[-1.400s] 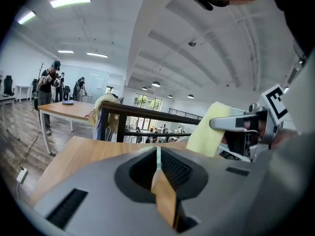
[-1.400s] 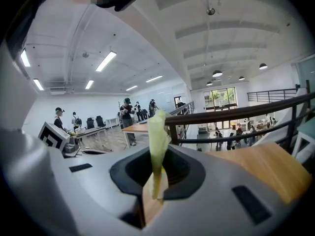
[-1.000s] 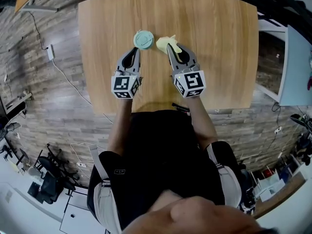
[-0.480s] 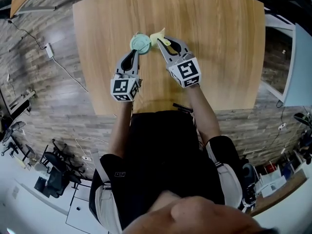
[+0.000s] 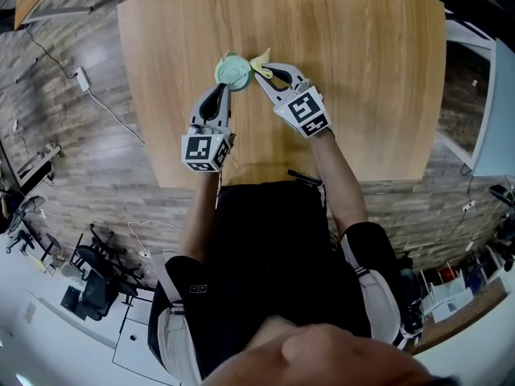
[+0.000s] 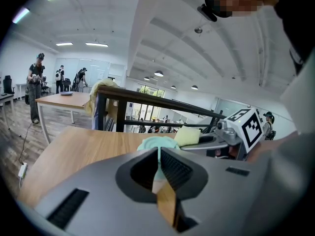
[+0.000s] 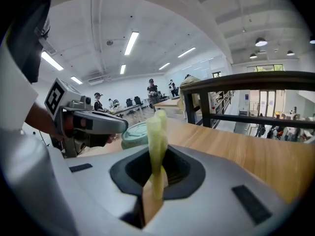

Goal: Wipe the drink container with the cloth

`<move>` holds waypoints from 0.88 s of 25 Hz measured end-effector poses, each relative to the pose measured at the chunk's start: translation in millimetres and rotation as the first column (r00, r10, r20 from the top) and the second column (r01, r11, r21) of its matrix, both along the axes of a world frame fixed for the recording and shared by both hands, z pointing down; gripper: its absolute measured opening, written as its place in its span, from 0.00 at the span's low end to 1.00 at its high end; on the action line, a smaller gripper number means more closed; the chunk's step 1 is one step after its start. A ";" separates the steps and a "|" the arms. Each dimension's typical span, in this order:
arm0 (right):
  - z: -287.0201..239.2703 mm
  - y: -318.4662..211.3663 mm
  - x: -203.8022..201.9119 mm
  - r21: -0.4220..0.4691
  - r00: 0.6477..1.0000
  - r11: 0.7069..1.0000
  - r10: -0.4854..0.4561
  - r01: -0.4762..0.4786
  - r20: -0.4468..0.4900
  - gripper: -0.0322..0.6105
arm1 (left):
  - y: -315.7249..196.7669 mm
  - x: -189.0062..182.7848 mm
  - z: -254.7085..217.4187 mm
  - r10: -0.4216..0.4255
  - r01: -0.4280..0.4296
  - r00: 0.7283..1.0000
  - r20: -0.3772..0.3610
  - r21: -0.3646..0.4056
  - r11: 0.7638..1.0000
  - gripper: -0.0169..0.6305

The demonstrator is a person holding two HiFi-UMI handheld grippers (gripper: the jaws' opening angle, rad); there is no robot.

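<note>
A mint-green drink container (image 5: 233, 70) stands on the wooden table (image 5: 362, 71), seen from above by its round lid. My left gripper (image 5: 226, 88) reaches it from the near side and is shut on its near edge; the green part (image 6: 157, 144) shows pinched between the jaws. My right gripper (image 5: 263, 72) is shut on a folded yellow cloth (image 5: 261, 58), which sticks up from the jaws (image 7: 156, 127) and lies against the container's right side. In the right gripper view the container (image 7: 134, 134) sits just left of the cloth, with the left gripper (image 7: 118, 127) beside it.
The table's near edge runs just in front of the person's body. Wood-plank floor surrounds it, with a cable and plug (image 5: 80, 79) at the left and office chairs (image 5: 88, 280) at the lower left. A dark railing (image 6: 147, 100) and people at another table (image 6: 64, 95) stand beyond.
The right gripper has carried the cloth leftward until it meets the container's right side. The left gripper keeps its hold on the container.
</note>
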State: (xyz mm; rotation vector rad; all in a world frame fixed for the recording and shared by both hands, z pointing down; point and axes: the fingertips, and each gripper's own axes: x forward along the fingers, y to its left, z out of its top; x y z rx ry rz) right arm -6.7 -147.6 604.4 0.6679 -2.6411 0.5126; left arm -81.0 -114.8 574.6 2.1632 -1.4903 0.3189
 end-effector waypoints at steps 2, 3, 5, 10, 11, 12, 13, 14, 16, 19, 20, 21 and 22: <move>5.7 5.3 -4.2 0.000 0.999 0.999 -0.049 0.049 -0.010 0.13 | 0.5 -1.5 -1.5 0.002 -0.002 1.000 0.002 0.003 1.000 0.08; 9.6 7.2 -5.3 -0.001 0.997 0.997 -0.071 0.071 -0.016 0.13 | 0.2 -1.7 -1.6 0.002 -0.002 1.000 0.001 0.004 1.000 0.08; 18.7 10.4 -6.1 -0.004 0.993 0.994 -0.110 0.109 -0.031 0.13 | -1.0 -1.5 -0.8 0.001 -0.001 1.000 -0.004 0.005 1.000 0.08; 44.3 17.4 -7.1 -0.020 0.983 0.986 -0.166 0.165 -0.079 0.13 | -0.6 0.8 2.4 0.005 -0.005 1.000 -0.007 0.002 1.000 0.07; 48.4 17.6 -8.0 -0.024 0.981 0.985 -0.171 0.170 -0.086 0.13 | -0.7 1.2 2.5 0.006 -0.006 1.000 -0.006 0.002 1.000 0.07; 54.1 18.1 -8.7 -0.030 0.979 0.984 -0.177 0.174 -0.099 0.13 | -0.9 1.5 2.3 0.005 -0.005 1.000 -0.004 0.003 1.000 0.07; 61.1 18.8 -9.4 -0.036 0.976 0.983 -0.183 0.180 -0.116 0.13 | -1.0 1.4 2.0 0.003 -0.003 1.000 -0.003 0.004 1.000 0.07; 68.5 19.4 -10.2 -0.040 0.973 0.982 -0.189 0.185 -0.134 0.13 | -1.2 1.2 1.8 0.000 0.000 1.000 -0.003 0.005 1.000 0.07; 79.8 18.9 -12.0 -0.047 0.970 0.981 -0.193 0.188 -0.149 0.13 | -1.4 0.2 1.8 -0.004 0.004 1.000 -0.005 0.008 1.000 0.07; 87.6 16.6 -13.2 -0.070 0.972 0.981 -0.190 0.182 -0.135 0.13 | -1.4 -1.1 1.3 0.000 0.000 1.000 -0.012 0.011 1.000 0.07; 91.5 17.3 -13.4 -0.074 0.969 0.979 -0.200 0.191 -0.147 0.13 | -1.5 -1.1 1.1 -0.002 0.002 1.000 -0.019 0.009 1.000 0.07; 95.1 18.8 -13.7 -0.078 0.964 0.976 -0.213 0.203 -0.156 0.13 | -1.3 -0.6 1.1 -0.005 0.005 1.000 -0.027 0.006 1.000 0.07; 98.0 20.1 -14.0 -0.083 0.962 0.973 -0.224 0.213 -0.157 0.13 | -1.3 0.2 1.2 -0.008 0.008 0.999 -0.033 0.003 1.000 0.07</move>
